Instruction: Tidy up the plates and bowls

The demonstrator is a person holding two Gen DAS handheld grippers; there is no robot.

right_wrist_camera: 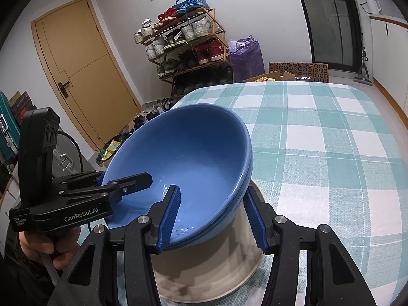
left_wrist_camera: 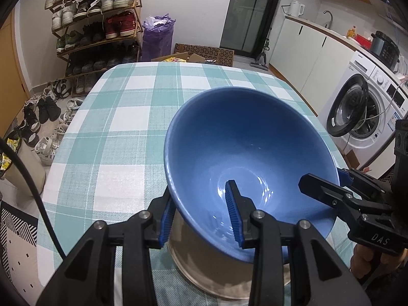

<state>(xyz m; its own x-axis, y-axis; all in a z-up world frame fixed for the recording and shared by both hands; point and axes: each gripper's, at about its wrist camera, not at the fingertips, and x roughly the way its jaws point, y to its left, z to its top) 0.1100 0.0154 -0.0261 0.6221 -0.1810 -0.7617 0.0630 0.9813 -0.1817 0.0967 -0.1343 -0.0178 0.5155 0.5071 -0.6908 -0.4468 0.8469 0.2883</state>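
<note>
A blue bowl (left_wrist_camera: 244, 148) sits tilted on top of a pale plate or dish (left_wrist_camera: 204, 267) on the checked tablecloth. In the right wrist view it looks like two nested blue bowls (right_wrist_camera: 193, 153) over the pale dish (right_wrist_camera: 204, 267). My left gripper (left_wrist_camera: 201, 211) straddles the near rim, one finger inside the bowl and one outside. My right gripper (right_wrist_camera: 214, 219) straddles the opposite rim the same way. Both look closed on the rim. The right gripper also shows in the left wrist view (left_wrist_camera: 329, 183), and the left gripper in the right wrist view (right_wrist_camera: 122, 181).
The table (left_wrist_camera: 127, 127) carries a teal and white checked cloth. A shoe rack (left_wrist_camera: 97, 25), loose shoes on the floor, a purple bag (left_wrist_camera: 158, 35) and cardboard boxes stand beyond it. A washing machine (left_wrist_camera: 362, 112) and counter are to the right. A door (right_wrist_camera: 84, 71) is at the left.
</note>
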